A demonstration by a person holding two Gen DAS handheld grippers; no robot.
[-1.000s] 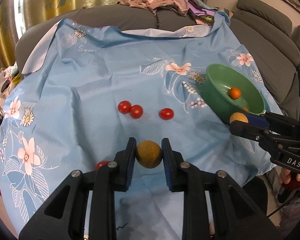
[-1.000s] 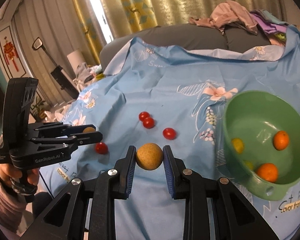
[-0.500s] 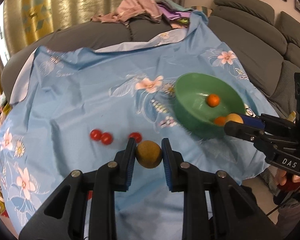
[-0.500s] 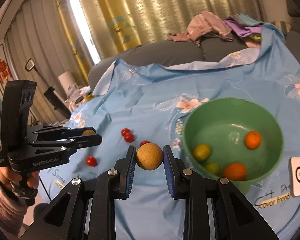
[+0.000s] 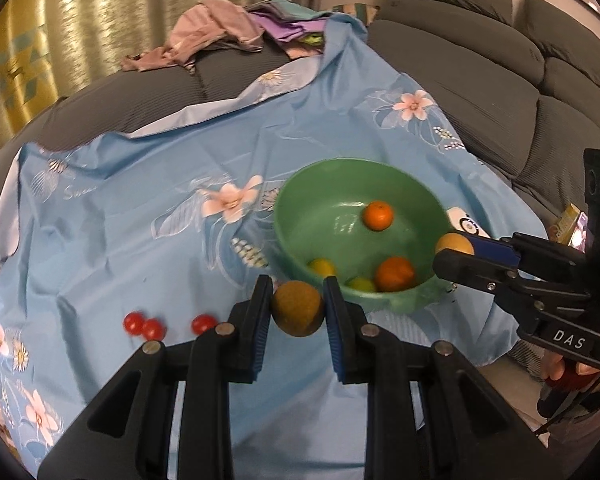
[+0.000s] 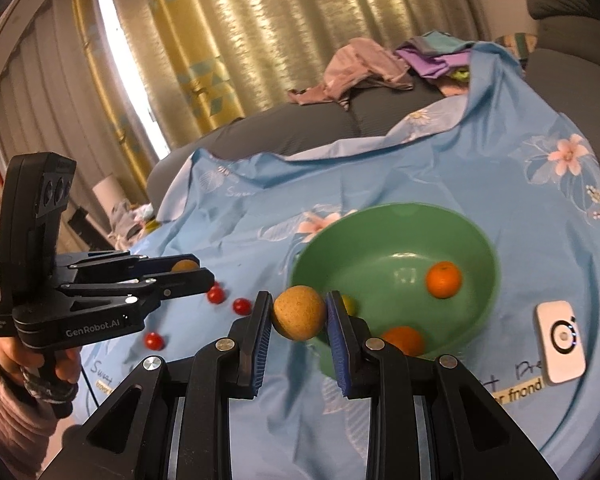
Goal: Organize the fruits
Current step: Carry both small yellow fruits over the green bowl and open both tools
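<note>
Both grippers' fingers [image 5: 260,312] clamp brown fruits [image 5: 297,308], partly hiding the bowl [image 5: 300,200]

The room is moderately bright with soft daylight that comes through the golden curtains [image 6: 260,40], where a strip of window [image 6: 100,60] is overexposed to white. Both fisheye views bend strongly and go black in the corners. The green bowl [image 6: 480,240] shows motion blur at its rim and small glare spots inside.
</note>
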